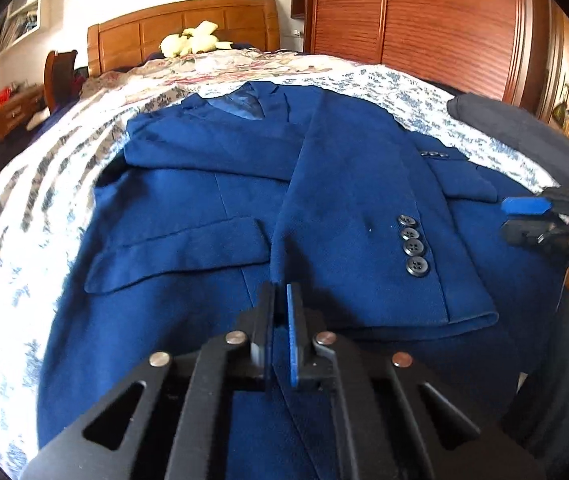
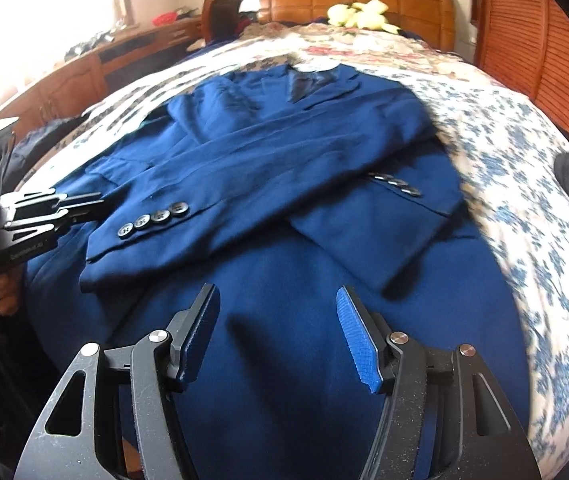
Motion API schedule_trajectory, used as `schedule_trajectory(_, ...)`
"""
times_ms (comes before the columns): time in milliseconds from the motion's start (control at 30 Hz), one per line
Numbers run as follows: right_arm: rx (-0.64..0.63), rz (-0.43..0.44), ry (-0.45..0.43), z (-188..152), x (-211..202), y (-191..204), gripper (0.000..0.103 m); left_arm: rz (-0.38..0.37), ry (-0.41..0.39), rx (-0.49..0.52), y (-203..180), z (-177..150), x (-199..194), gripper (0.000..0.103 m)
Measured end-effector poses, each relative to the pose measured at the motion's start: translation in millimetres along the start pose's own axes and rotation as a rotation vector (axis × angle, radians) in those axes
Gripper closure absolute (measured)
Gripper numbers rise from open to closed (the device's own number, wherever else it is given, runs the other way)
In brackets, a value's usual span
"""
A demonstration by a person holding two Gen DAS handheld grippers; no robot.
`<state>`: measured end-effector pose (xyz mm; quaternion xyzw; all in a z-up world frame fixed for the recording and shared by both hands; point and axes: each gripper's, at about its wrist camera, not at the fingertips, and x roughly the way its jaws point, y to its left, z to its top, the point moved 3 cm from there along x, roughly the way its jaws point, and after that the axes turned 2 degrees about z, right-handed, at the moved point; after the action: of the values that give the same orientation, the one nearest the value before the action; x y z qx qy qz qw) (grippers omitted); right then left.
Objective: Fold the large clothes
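Lying flat on bed (image 1: 24, 240), blue jacket (image 1: 204, 200) w/ sleeves crossed; left hand-held gripper (image 1: 280, 292) pinched together over hem, right hand-held gripper (image 2: 278, 300) apart, nothing betw. pads.

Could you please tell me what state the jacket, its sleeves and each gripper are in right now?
Blue jacket: lying flat on the bed, front up.
Sleeves: both folded across the chest, crossing.
Left gripper: shut, empty, tips over the jacket's lower part.
Right gripper: open, empty, above the jacket's hem.
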<state>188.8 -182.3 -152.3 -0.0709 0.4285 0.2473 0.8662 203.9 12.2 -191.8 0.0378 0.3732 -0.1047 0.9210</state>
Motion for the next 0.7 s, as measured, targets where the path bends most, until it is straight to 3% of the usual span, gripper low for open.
schedule_trajectory(333,0.004,-0.021,-0.055,-7,-51,-38,0.041,0.077,-0.035,-0.102,35,46,-30,0.102)
schedule_trajectory(467,0.024,-0.029,-0.103,-11,-77,-53,0.041,0.131,-0.036,-0.091,45,63,-36,0.102)
schedule_trajectory(700,0.081,-0.050,-0.123,-23,-86,-67,0.041,0.148,-0.016,-0.037,54,69,-43,0.100)
